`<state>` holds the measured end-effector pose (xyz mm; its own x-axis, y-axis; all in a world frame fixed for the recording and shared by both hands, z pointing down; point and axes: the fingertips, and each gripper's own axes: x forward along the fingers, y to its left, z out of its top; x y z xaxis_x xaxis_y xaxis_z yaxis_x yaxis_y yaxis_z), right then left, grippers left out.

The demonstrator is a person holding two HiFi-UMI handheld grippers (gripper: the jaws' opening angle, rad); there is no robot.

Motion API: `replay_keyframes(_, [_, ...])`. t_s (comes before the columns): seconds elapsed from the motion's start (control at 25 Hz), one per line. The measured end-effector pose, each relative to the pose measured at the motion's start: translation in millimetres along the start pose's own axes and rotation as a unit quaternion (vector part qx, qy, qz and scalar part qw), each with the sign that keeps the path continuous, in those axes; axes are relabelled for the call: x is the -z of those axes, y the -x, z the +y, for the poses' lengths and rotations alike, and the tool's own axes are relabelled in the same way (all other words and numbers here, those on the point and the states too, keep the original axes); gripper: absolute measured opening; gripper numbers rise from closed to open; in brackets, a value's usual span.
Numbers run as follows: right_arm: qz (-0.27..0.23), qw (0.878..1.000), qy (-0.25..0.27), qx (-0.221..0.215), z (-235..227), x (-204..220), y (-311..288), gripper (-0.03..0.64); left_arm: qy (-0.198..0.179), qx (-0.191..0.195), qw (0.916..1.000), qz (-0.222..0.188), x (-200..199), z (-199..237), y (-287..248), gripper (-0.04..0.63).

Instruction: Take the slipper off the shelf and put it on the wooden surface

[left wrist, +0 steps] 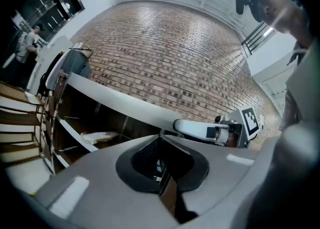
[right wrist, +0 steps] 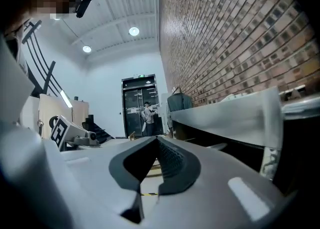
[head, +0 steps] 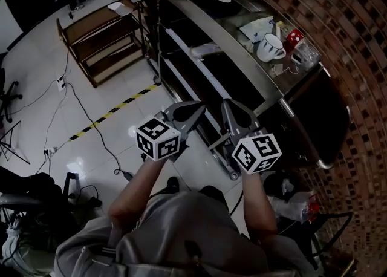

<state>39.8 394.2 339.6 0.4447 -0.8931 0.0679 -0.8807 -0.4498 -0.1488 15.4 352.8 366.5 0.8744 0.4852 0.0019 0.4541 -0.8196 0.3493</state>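
A: Layout?
B: Brown brick wall (head: 344,46). A long grey metal shelf unit (head: 230,43) runs along it, with a brown wooden rack (head: 100,34) past its far end.
A: Grippers?
B: Left gripper (head: 198,107) and right gripper (head: 230,104) sit side by side before the unit. Both have their jaws closed and empty.
A: Slipper?
B: Pale slipper (head: 204,52) lies on a lower shelf, apart from both.

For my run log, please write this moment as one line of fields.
left gripper: shut, empty | right gripper: shut, empty | slipper: on shelf, untouched | stage: before pick
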Motion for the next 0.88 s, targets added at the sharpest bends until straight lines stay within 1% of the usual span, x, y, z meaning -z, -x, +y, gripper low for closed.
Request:
replay_keyframes(0.2, [0.018,0.999,-0.008,-0.028,14,14,-66,-0.002,0.012,-0.041,0.9990,-0.010,-10,64,26,-0.029])
replay_keyframes(0.44, [0.033,0.998,-0.014,-0.057,11,25,-145,-0.002,0.018,-0.073,0.9971,-0.013,-22,136,29,-0.029])
replay_keyframes(0.56, [0.033,0.997,-0.026,-0.065,-1,28,-187,-0.002,0.017,-0.081,0.9966,-0.010,-31,175,20,-0.029])
replay_keyframes(0.76, [0.020,0.995,-0.047,-0.086,-7,23,-260,-0.002,0.012,-0.090,0.9958,0.011,-48,238,6,-0.029])
replay_keyframes(0.88, [0.029,0.994,-0.052,-0.089,-13,26,-294,-0.002,0.009,-0.094,0.9954,0.019,-60,270,-3,-0.029])
